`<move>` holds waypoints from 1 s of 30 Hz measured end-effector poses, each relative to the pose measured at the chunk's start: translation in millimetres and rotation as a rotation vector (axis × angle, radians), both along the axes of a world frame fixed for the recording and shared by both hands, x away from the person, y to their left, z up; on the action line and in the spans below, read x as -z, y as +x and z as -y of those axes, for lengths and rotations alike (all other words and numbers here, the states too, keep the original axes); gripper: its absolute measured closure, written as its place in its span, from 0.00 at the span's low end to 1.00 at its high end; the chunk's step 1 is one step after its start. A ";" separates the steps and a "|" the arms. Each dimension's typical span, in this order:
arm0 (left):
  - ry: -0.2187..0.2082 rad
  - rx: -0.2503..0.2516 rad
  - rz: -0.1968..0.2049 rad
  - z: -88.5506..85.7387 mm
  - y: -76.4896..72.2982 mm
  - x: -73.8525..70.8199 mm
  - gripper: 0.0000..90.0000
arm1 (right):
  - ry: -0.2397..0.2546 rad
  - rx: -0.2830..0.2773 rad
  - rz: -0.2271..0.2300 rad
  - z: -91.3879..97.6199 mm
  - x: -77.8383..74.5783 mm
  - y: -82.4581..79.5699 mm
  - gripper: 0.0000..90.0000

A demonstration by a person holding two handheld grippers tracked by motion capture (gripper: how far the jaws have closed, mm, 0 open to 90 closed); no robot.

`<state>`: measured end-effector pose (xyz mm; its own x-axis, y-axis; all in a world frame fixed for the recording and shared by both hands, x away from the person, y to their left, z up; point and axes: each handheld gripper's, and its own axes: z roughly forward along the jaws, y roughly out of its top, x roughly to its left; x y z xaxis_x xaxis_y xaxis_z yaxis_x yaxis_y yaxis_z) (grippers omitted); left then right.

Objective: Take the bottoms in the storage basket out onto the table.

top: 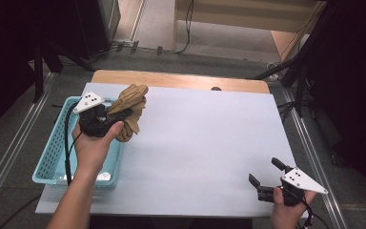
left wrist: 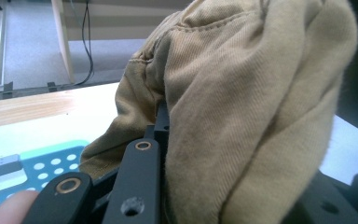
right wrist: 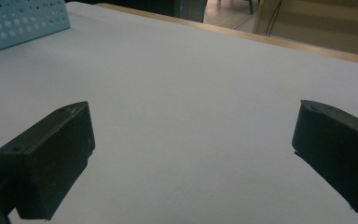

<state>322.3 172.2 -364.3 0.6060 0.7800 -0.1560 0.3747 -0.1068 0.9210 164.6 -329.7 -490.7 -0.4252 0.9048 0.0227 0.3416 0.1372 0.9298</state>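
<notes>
Tan ribbed cloth bunches in soft folds, clamped between the left gripper's black jaws, above the perforated turquoise basket. Right gripper: blocky matte jaws spread apart over smooth white table.

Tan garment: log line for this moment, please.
left gripper: shut on tan garment | above basket edge | right gripper: open

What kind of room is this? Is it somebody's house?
Probably not a house: it looks like a lab or studio for recording. Dark stands and cables ring a white-covered table, and the person's hands hold grippers.
</notes>
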 end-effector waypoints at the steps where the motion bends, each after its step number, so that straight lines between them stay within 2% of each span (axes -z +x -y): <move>1: -0.002 0.001 0.000 0.7 -0.1 0.1 0.77 | 0.000 0.000 0.000 0.0 0.0 0.0 0.00; 30: -0.014 0.060 -0.009 27.4 -2.4 6.7 0.77 | -0.004 0.001 0.000 0.0 -0.5 0.0 0.00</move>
